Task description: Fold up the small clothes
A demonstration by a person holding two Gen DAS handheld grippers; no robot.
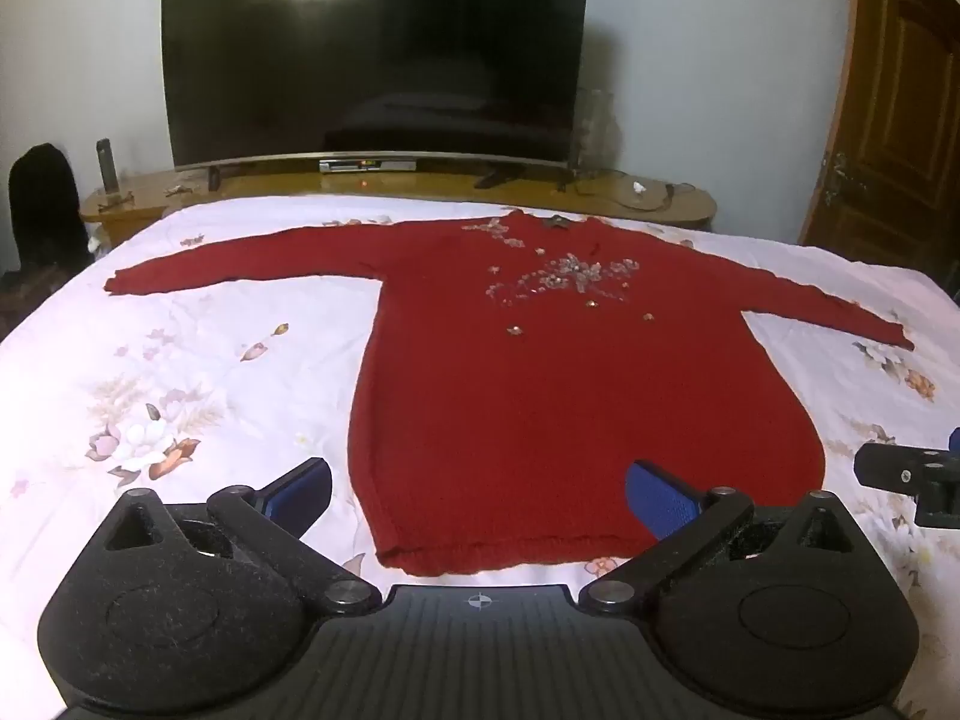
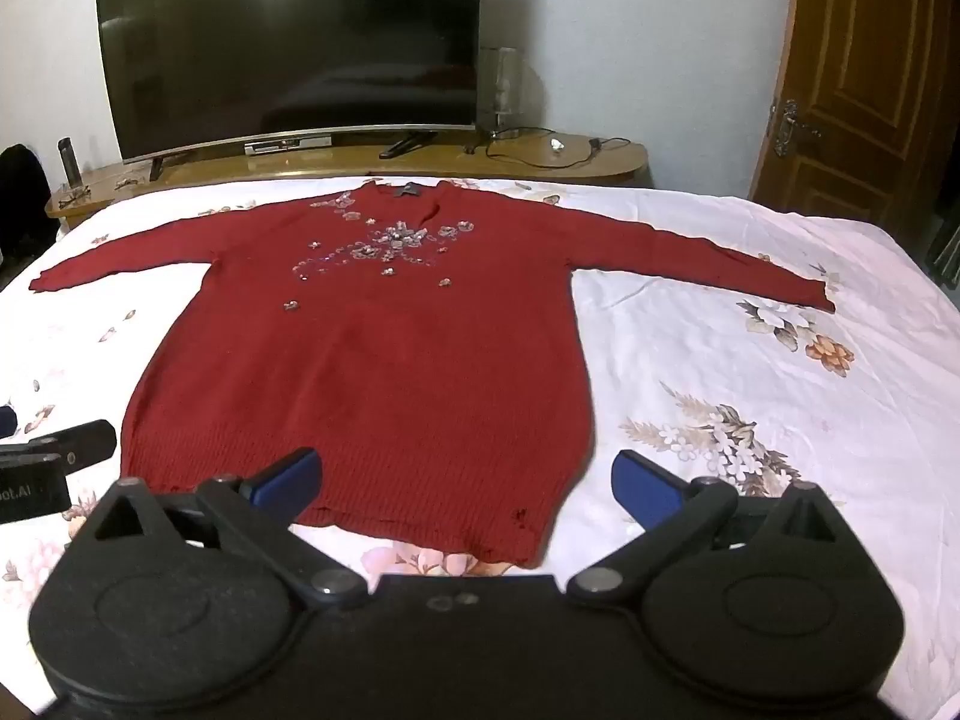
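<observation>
Red sweater point(image 1: 558, 372) lies flat on the floral bedsheet point(image 1: 180, 372), sleeves spread. I hold my left gripper point(image 1: 477, 495) and right gripper point(image 2: 465, 483) above its hem, fingers spread wide, gripping nothing.

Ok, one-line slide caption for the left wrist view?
Open left gripper poised at the hem of a red sweater spread flat on a floral bedsheet.
</observation>
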